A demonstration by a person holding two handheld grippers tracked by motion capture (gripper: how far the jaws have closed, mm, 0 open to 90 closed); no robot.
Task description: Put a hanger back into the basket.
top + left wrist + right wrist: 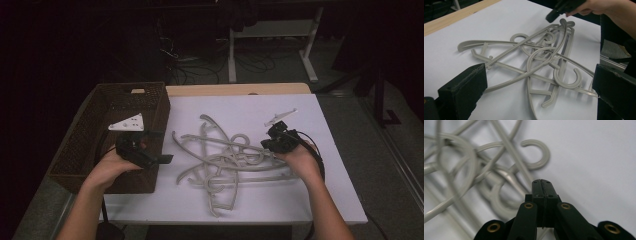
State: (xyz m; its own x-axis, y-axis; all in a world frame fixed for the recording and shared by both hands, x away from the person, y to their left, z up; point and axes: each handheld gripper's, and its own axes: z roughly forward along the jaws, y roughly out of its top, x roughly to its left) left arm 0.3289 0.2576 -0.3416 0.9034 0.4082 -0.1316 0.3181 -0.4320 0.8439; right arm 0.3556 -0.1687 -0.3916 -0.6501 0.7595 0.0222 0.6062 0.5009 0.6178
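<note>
Several grey plastic hangers [227, 155] lie tangled in a heap on the white tabletop [310, 195]. My left gripper [161, 146] hovers at the pile's left, by the basket's right wall, jaws wide open and empty. In the left gripper view the hangers [541, 53] spread out ahead between the jaws of my left gripper [540, 92]. My right gripper [266, 145] is at the heap's right edge, just above it. In the right gripper view my right gripper [541, 182] has its jaws pressed together with nothing between them, the blurred hangers [499, 152] lying beneath and beyond.
A dark woven basket [100, 115] stands at the table's left. A wooden strip [240, 89] runs along the table's far edge. Bare white surface lies to the right and front of the heap. Desk legs [310, 50] and cables stand on the dark floor behind.
</note>
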